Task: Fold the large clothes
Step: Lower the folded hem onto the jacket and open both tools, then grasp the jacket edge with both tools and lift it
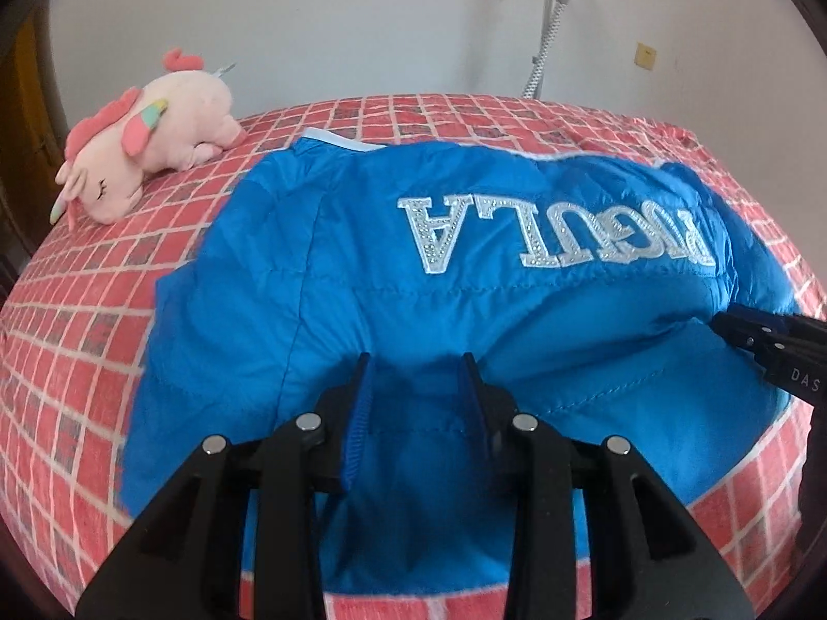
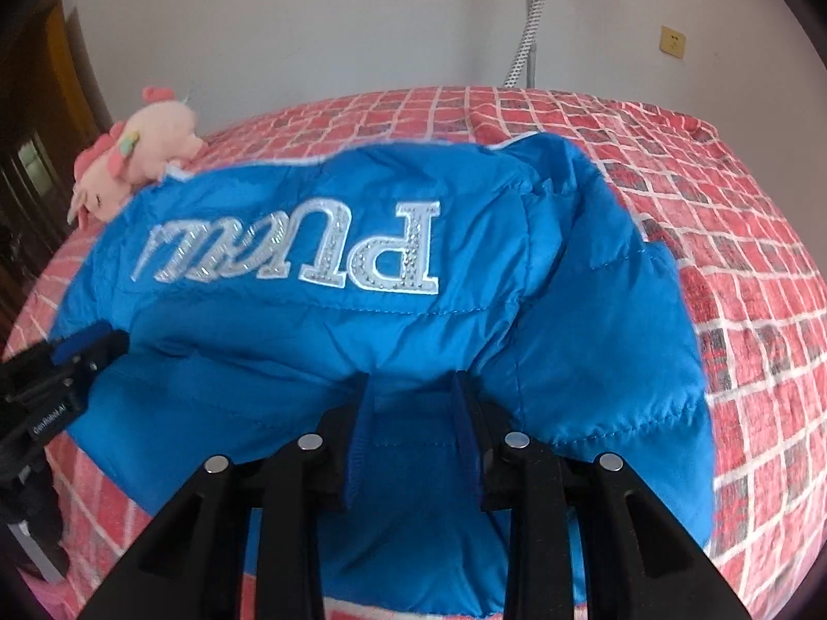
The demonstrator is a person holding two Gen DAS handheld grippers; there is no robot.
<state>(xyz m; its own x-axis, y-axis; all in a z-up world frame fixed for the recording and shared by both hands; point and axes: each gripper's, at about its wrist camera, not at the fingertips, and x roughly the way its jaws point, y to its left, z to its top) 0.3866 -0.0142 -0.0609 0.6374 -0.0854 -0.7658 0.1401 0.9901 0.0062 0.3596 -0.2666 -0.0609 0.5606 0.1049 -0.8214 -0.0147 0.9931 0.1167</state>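
My 2 grippers, left gripper [image 1: 417,361] and right gripper [image 2: 413,380], each gape wide around the blue jacket's [image 1: 465,284] puffed fold at the bed's [image 1: 77,336] near edge.

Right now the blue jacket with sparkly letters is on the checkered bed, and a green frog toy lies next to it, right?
Not quite. The toy is a pink plush unicorn, not a green frog; the left wrist view shows it clearly. The rest holds: the blue jacket with sparkly letters lies on the checkered bed.
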